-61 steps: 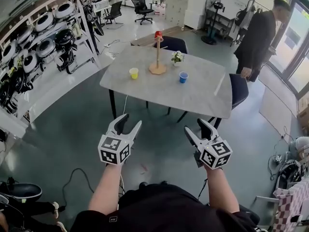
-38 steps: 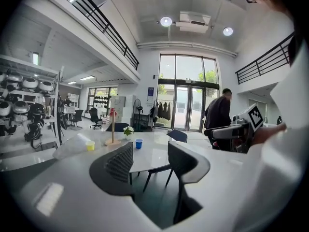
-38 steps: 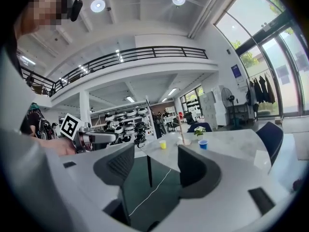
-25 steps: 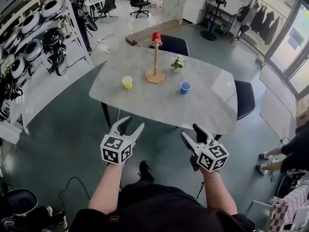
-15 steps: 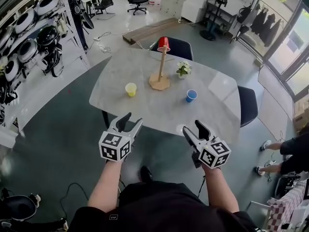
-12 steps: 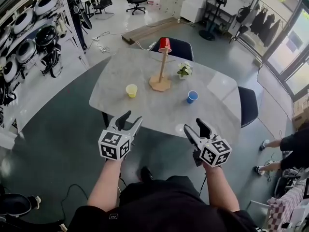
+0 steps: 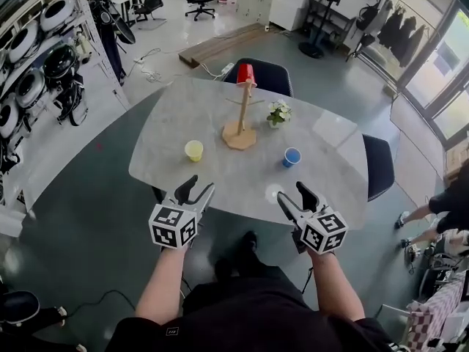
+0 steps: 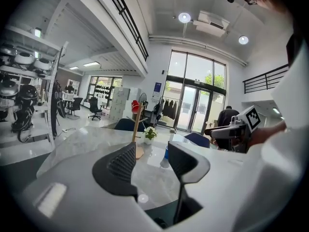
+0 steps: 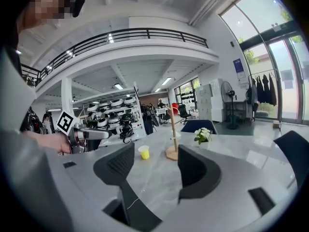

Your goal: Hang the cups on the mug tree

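Jaws on left gripper (image 7: 200, 184) and right gripper (image 7: 290, 192) both part-open and empty, at near edge of grey marbled table (image 7: 322, 134). Small yellow cup (image 7: 194, 150) and blue cup (image 7: 292, 157) stand on it; red cup (image 7: 245, 75) caps wooden mug tree (image 7: 240, 119) mid-table. Teal floor (image 7: 88, 196), equipment shelves (image 7: 29, 64) left.

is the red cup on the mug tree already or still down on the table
On the tree: the red cup sits at the top of the mug tree, well above the table.
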`<state>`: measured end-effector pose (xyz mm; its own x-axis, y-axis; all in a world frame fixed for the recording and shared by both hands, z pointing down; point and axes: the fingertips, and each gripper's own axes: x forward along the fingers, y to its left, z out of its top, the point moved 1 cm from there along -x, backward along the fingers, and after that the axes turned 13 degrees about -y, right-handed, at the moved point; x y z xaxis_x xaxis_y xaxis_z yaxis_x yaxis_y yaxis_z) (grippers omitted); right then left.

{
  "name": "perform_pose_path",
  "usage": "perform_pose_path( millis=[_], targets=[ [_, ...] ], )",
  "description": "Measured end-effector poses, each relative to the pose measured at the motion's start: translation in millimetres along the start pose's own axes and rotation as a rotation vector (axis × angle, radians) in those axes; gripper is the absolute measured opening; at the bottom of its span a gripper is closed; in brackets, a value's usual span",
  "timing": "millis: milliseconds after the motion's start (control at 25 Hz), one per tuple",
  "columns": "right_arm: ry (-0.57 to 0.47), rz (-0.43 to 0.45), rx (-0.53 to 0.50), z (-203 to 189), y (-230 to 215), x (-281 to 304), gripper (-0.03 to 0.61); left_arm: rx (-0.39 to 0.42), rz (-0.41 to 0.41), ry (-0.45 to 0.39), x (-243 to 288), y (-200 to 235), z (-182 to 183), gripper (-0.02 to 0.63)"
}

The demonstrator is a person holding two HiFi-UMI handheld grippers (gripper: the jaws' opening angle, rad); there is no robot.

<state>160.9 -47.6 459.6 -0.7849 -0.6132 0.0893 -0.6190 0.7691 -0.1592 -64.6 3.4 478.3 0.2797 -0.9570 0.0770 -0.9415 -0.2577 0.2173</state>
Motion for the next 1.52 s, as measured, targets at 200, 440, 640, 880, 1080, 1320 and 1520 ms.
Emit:
perform_pose_path(
  millis=[200,440,640,880,1080,1320,1520],
  targets=[
    [0.006,0.007,0.027,-8.7,-45.4,28.8,0.258,0.011,0.0,0.035,46.3,5.6,-3.6,0.213],
    [-0.027,0.047,0.045,11.5,-100.3,68.2,0.262,0.041,0.015,0.047,114.0,10.9,16.1,0.213],
    [-0.027,0.057,0.058,13.2,-127.5,84.3,0.264,0.09,-0.012,0.045,151.5,-2.9,26.2,0.213],
    [-0.027,0.037,0.06,5.5,-145.9,95.8,0.29,0.083,-0.045,0.066,172.2,-2.7,16.1,0.213],
    [-0.008,-0.007,0.034,-14.6,-165.0,103.1,0.311,0.068,-0.103,0.082,192.1,-6.0,0.4,0.213],
    [0.021,-0.09,0.032,-40.9,-184.7,108.3,0.331,0.034,-0.169,0.102,221.5,-9.2,-15.9,0.213],
    [0.034,-0.143,0.029,-67.8,-207.1,111.2,0.359,-0.003,-0.22,0.119,247.5,-23.1,-33.9,0.209]
  ],
)
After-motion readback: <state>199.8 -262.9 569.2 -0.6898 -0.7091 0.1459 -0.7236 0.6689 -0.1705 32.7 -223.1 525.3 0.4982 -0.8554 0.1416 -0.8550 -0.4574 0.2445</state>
